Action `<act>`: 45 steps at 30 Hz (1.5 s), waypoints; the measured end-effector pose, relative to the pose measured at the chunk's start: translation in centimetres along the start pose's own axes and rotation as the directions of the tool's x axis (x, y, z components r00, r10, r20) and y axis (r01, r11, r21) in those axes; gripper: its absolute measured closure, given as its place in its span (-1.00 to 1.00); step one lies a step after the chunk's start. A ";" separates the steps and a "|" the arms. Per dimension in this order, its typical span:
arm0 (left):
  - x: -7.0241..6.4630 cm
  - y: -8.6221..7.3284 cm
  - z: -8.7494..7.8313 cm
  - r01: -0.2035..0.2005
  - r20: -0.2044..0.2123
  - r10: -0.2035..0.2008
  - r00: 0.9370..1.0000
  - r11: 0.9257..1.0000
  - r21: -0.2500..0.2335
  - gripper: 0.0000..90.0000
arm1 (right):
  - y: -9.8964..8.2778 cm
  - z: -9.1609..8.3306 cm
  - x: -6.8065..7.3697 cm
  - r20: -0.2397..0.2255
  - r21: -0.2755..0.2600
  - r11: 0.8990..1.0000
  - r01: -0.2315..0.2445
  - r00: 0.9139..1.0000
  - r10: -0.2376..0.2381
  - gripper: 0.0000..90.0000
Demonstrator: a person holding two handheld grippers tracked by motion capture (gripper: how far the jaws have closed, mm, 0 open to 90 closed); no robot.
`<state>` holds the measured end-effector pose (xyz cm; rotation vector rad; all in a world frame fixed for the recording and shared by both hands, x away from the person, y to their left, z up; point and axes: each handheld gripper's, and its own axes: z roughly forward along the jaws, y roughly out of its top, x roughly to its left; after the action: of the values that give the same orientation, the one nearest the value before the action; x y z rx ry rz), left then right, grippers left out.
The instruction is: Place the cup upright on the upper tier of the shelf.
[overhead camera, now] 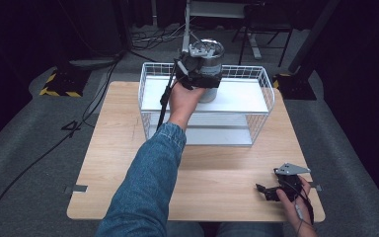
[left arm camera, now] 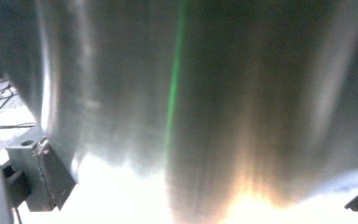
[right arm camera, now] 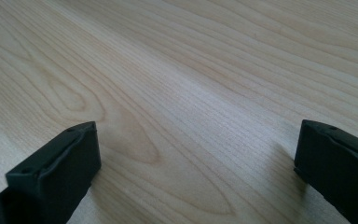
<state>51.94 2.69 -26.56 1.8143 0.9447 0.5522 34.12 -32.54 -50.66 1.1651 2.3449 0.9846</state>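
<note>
On the upper shelf of the white wire rack (overhead camera: 261,94) I see one metal can (overhead camera: 210,69), standing upright with its long axis vertical and its open top turned up. I count two claws, one can, one rack and one desk. My left claw (overhead camera: 197,74) is at the side of the can, and in the left gripper view the shiny wall of the can (left arm camera: 214,102) is very close to the camera; the claw seems clenched on the can, though I cannot see the contact itself. The can rests near the back left part of the shelf, close to the wire rim behind it. My right claw (right arm camera: 196,172) is released, with the jaws wide apart and only bare wood between them; it lies low on the desk (overhead camera: 123,148) near the front right corner, well apart from the rack. The rack has two levels, and its wire walls surround the can on the sides. Behind the desk, cables (overhead camera: 153,37) lie on the grey floor.
</note>
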 end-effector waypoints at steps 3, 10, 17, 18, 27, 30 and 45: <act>-0.1 -0.1 0.0 -0.016 -0.005 0.016 1.000 1.000 0.006 -0.94 | 0.0 0.0 0.0 0.000 0.000 1.000 0.000 1.000 0.000 -0.99; -0.1 -0.2 0.0 -0.007 -0.003 0.007 1.000 1.000 -0.003 -0.94 | 0.0 0.0 0.0 0.000 0.000 1.000 0.000 1.000 0.000 -0.99; 0.0 -0.4 0.0 0.000 -0.002 0.000 1.000 1.000 -0.019 -0.99 | 0.0 0.0 0.0 0.000 0.000 1.000 0.000 1.000 0.000 -0.99; 0.0 -0.4 0.0 -0.001 -0.001 0.001 1.000 1.000 -0.027 -1.00 | 0.0 0.0 0.0 0.000 0.000 1.000 0.000 1.000 0.000 -0.99; 0.2 -0.5 -1.7 -0.013 0.017 0.015 1.000 0.996 -0.090 -1.00 | 0.0 0.0 0.0 -0.002 0.001 1.000 0.003 1.000 -0.003 -0.99; 0.1 -0.5 -2.6 -0.017 0.027 0.020 0.999 0.994 -0.110 -1.00 | 0.0 0.0 0.0 -0.002 0.000 1.000 0.006 1.000 -0.006 -0.99; -0.8 -1.3 -8.0 -0.024 0.083 0.039 0.996 0.985 -0.174 -1.00 | 0.4 0.4 -0.4 -0.012 0.000 1.000 0.017 1.000 -0.017 -1.00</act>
<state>45.21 6.79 -24.39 1.6861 0.7863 0.5536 34.82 -32.47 -50.67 1.1400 2.3601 0.9884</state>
